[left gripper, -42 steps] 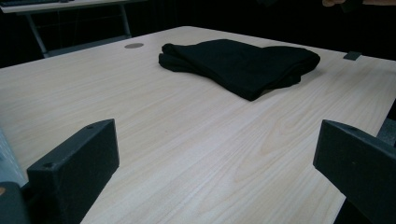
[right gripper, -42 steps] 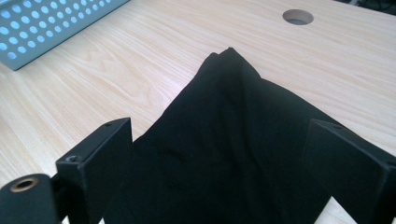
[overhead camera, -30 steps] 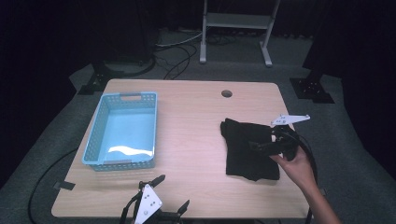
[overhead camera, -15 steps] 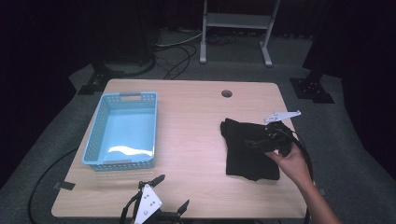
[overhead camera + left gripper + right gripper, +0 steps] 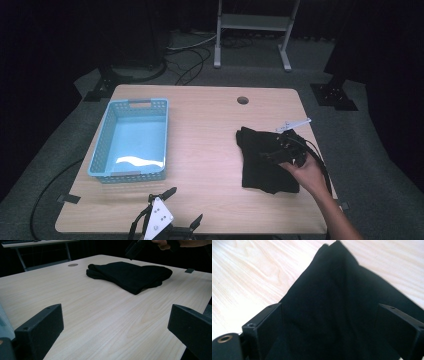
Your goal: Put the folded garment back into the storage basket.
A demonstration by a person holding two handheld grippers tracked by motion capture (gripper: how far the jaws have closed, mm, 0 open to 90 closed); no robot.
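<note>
My right gripper hangs jaws wide apart directly over the folded black cloth at the desk's right side, long axis front-to-back. Left gripper, also agape, sits far off at the near edge. Right is nearer.

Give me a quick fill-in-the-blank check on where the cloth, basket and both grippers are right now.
1. The right gripper hangs over the folded black cloth with its jaws ____.
2. The blue basket holds ____.
3. The left gripper rests at the table's ____ edge, jaws open.
4. The cloth lies to the ____ of the basket in the high view.

Missing words: open; nothing; near; right
</note>
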